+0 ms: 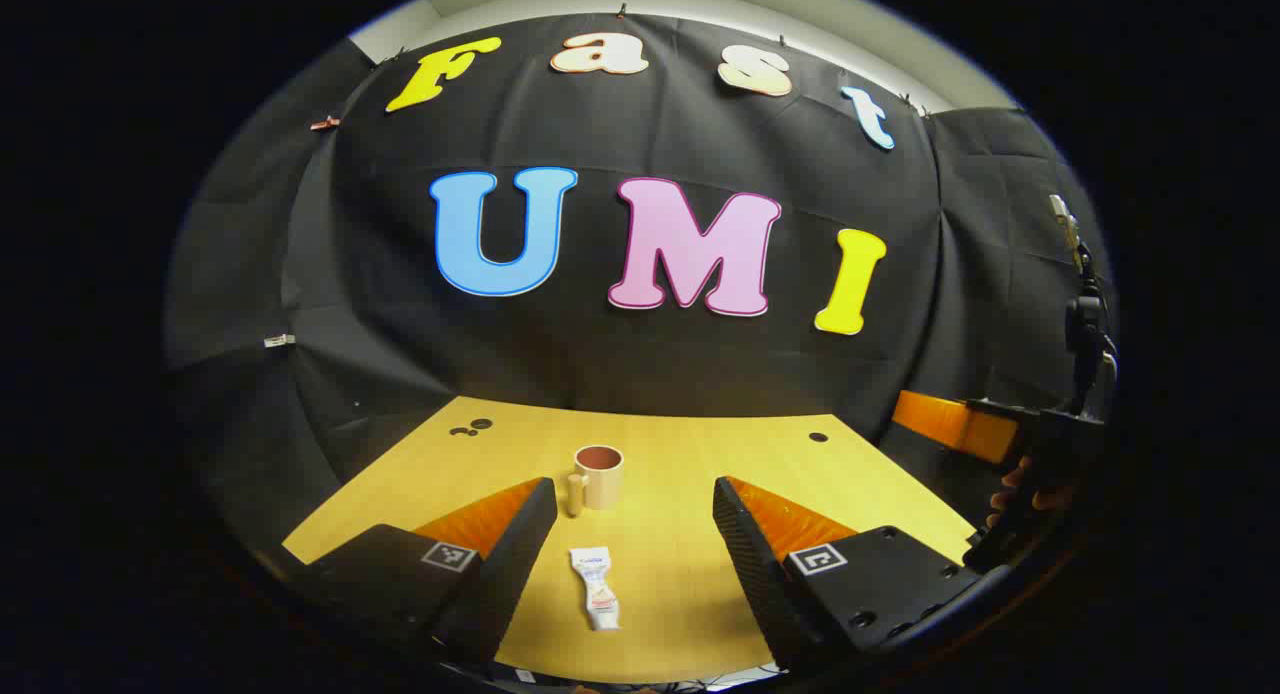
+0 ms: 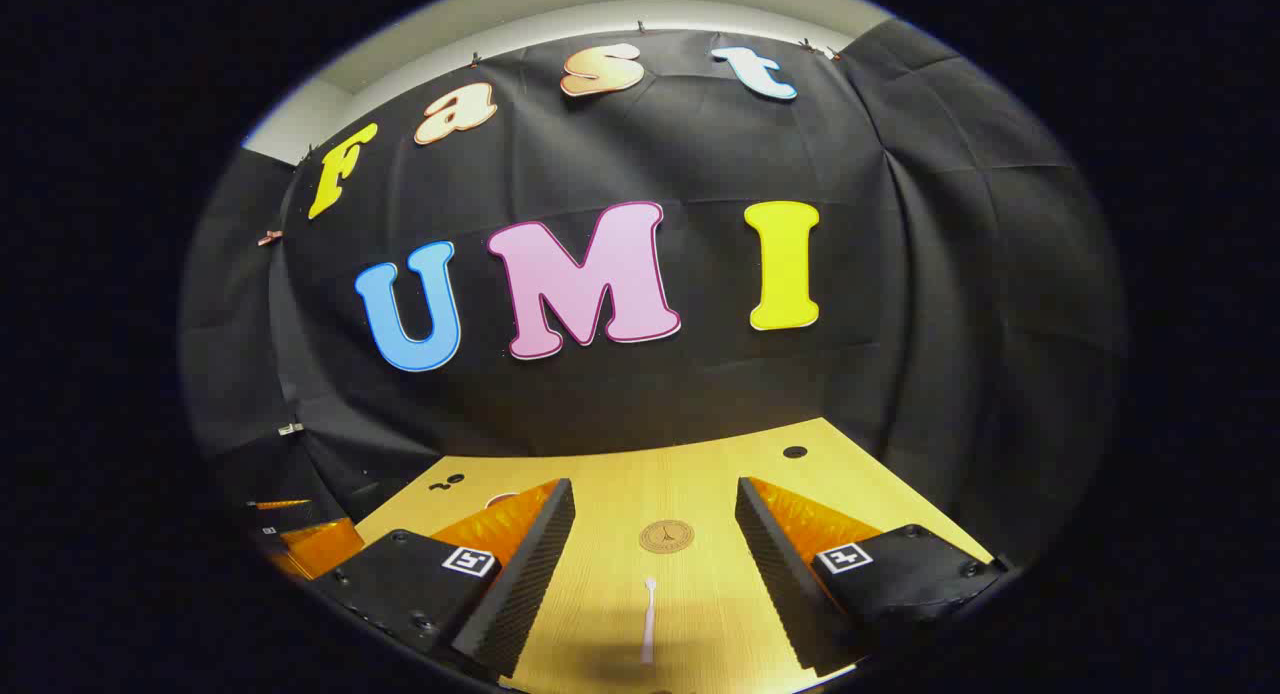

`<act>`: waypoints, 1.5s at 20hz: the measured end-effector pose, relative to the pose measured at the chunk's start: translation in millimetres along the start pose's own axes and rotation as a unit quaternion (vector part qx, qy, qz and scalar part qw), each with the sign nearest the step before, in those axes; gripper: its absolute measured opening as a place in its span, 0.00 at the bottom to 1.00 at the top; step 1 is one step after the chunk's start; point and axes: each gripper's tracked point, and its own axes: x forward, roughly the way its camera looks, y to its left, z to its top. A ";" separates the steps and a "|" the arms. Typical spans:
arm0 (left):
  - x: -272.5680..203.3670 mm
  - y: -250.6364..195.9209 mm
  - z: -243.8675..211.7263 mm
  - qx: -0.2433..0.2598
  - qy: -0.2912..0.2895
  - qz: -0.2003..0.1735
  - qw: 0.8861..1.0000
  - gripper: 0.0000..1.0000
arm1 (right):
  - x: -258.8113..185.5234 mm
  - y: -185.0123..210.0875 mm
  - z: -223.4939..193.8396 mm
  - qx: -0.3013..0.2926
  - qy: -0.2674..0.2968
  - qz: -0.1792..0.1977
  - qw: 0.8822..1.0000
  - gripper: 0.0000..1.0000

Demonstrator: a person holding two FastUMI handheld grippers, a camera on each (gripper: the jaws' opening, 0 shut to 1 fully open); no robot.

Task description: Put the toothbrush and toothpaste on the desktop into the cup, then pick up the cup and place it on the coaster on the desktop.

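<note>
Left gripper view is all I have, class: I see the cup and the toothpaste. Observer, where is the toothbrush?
Observer: The toothbrush lies on the desk between the right gripper's open fingers, in the right gripper view.
Operator: And the coaster?
Observer: The coaster lies beyond the toothbrush, apart from it.
Operator: Is anything on the coaster?
Observer: No, its top is bare.

Matt wood-grain desktop (image 1: 680, 534), glossy cup (image 1: 599, 476), ribbed tongs (image 1: 634, 544).
</note>
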 end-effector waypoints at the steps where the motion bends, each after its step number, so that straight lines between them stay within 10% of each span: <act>1: 0.9 -3.3 2.0 0.003 -0.003 -0.004 1.000 0.97 | 1.2 0.1 -2.2 0.001 0.004 0.002 1.000 0.99; 23: 40.4 30.1 -37.9 -0.020 0.046 0.057 0.997 0.97 | 38.8 -4.0 -37.0 -0.007 0.064 0.040 0.997 0.99; 30: 82.4 59.7 -122.4 -0.060 0.141 0.108 0.982 0.98 | 76.2 -2.2 -62.4 -0.019 0.104 0.073 0.992 0.99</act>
